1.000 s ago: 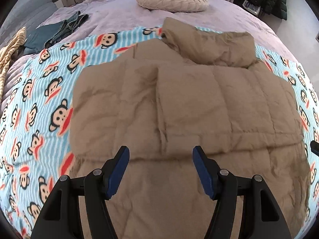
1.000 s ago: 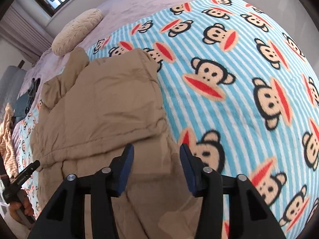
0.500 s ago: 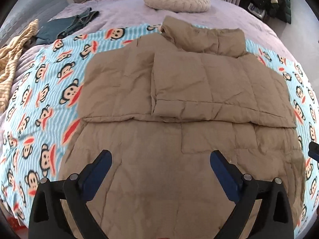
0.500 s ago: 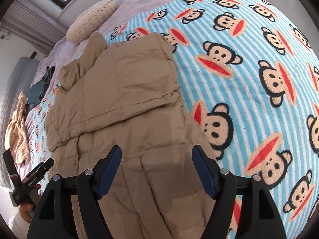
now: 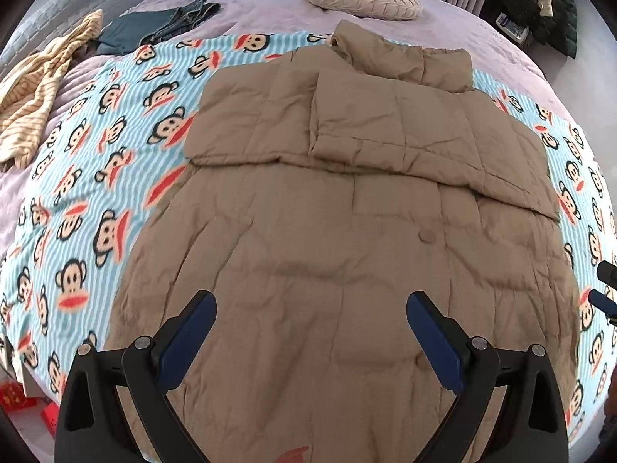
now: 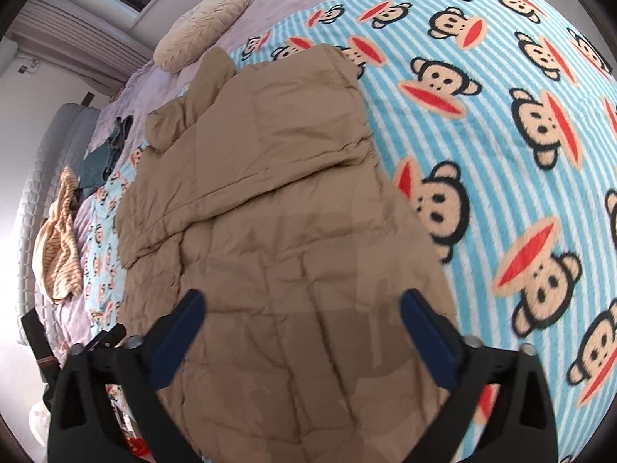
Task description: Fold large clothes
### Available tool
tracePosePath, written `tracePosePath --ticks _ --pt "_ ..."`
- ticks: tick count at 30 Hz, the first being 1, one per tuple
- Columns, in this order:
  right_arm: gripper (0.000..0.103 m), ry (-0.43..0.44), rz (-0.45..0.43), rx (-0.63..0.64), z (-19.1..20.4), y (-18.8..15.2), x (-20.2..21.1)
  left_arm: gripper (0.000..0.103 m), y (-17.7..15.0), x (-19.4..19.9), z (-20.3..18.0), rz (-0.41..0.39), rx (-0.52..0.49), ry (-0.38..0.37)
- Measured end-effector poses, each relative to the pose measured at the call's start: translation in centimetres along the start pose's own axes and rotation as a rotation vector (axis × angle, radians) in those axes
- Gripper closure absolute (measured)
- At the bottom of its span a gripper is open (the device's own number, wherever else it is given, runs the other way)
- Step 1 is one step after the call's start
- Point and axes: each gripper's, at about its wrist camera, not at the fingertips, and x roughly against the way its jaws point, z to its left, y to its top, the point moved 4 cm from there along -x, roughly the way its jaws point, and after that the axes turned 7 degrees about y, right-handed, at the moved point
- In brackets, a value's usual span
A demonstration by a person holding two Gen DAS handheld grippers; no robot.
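1. Two claws, left claw (image 5: 310, 322) and right claw (image 6: 302, 322), have just spread wide; nothing between either.
2. Tan jacket (image 5: 347, 231) lies flat on the bed's monkey blanket (image 5: 115, 177), collar far, hem nearest both claws.

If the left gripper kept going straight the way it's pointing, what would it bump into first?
Most likely the tan puffy coat. The left gripper is open and points down at the coat's lower half, with nothing between its fingers. How far above the fabric it is, the picture does not show.
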Motion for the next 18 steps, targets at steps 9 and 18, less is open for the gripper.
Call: tracePosePath --ticks 9,18 --pt "0.000 0.005 -0.003 -0.045 1.9 -4.6 0.7 0.004 -3.1 1.4 3.1 0.015 -0.009 -0.029" --pt "0.000 -0.008 -0.060 -0.119 2.6 -10.8 1.7 0.004 -8.2 2.2 7.5 0.062 0.003 -0.060"
